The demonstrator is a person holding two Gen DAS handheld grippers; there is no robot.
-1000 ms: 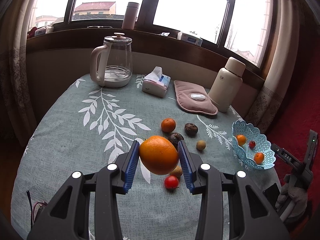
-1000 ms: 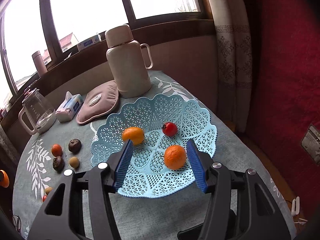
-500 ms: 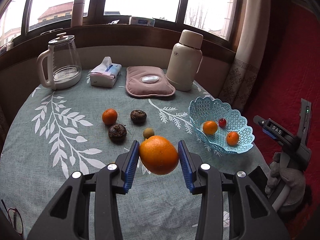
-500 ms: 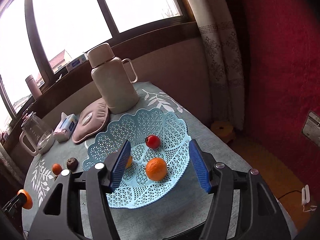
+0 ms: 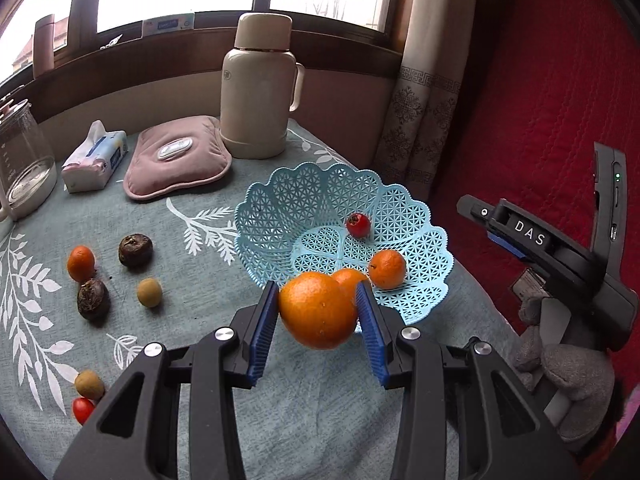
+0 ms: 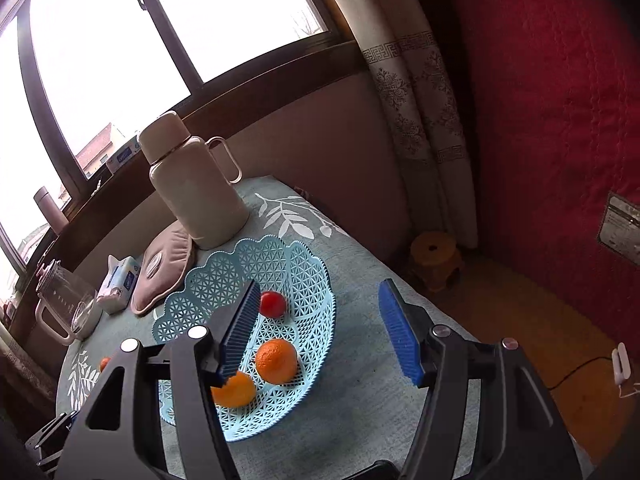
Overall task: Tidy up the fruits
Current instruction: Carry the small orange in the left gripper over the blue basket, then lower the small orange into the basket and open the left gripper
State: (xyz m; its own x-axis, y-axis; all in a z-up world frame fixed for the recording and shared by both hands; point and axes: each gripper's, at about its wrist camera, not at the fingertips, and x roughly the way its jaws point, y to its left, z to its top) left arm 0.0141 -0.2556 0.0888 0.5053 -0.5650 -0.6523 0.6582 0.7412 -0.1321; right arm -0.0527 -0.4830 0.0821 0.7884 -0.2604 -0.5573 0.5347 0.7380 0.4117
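Observation:
My left gripper (image 5: 318,314) is shut on a large orange (image 5: 318,310) and holds it in the air just before the near rim of the light blue lattice basket (image 5: 280,200). The basket holds a small red fruit (image 5: 358,224) and two small oranges (image 5: 387,269). In the right wrist view the basket (image 6: 304,268) lies below my right gripper (image 6: 320,332), which is open and empty above its right rim. Loose fruit lies on the cloth at left: a small orange (image 5: 81,263), two dark brown fruits (image 5: 135,249), two tan fruits (image 5: 149,292), and a red one (image 5: 83,409).
A cream thermos jug (image 5: 258,88), a pink hot-water pad (image 5: 178,156), a tissue pack (image 5: 96,156) and a glass kettle (image 5: 22,168) stand at the table's back. A red padded wall (image 5: 540,80) is at right. A small yellow stool (image 6: 434,254) is on the floor.
My left gripper has carried the large orange to the right, up to the basket. My right gripper has risen and drawn back to the right of the basket, still open.

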